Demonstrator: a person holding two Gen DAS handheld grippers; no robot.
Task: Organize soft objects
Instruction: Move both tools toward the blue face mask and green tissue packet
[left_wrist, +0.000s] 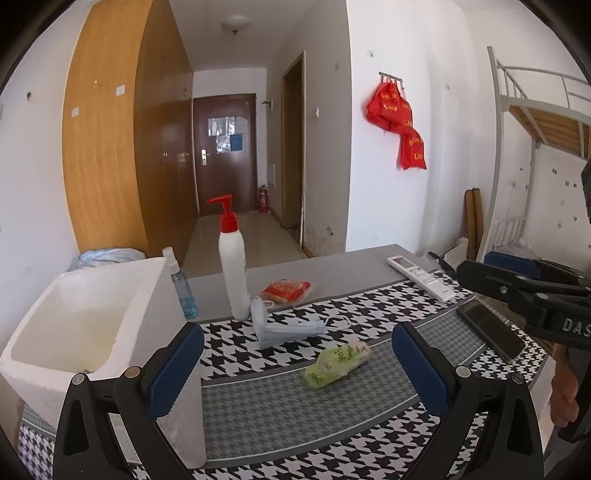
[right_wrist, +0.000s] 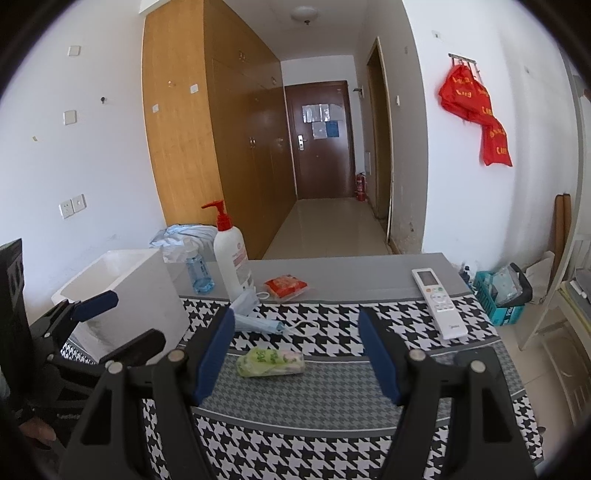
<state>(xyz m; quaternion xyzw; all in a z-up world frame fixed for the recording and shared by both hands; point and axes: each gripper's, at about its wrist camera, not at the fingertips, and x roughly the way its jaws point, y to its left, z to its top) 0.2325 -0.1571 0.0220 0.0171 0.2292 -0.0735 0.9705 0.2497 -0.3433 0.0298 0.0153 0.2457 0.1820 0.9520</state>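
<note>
Your left claw (left_wrist: 297, 363) stands wide with nothing between its blue pads (left_wrist: 173, 365); it hangs over the near edge of the worktop (right_wrist: 347, 269), with the green soft packet (left_wrist: 337, 361) lying on the grey band of the houndstooth cloth (right_wrist: 332, 446) ahead of it, apart from both pads; your right claw (right_wrist: 297, 356) is likewise wide and empty, its pads (right_wrist: 216, 354) apart from that same packet (right_wrist: 270, 363), which lies ahead between its fingers; in the left wrist view your right claw (left_wrist: 480, 271) shows at the right edge of the worktop, above the dark phone (left_wrist: 491, 334); a hand (left_wrist: 563, 384) shows below it.

The blue face masks (left_wrist: 284, 330) lie in a loose stack toward the far edge of the cloth, just beyond the green packet and beside the foot of the white pump bottle (left_wrist: 232, 266); the red packet (left_wrist: 286, 290) rests on bare grey worktop near the far edge, just to the right of that bottle; the white foam box (left_wrist: 79, 321) stands open at the left edge of the worktop, beside your left claw; the small blue spray bottle (left_wrist: 181, 284) stands behind the box near the far left corner; the white remote (right_wrist: 439, 301) lies toward the right edge, reaching from the grey strip onto the cloth.
</note>
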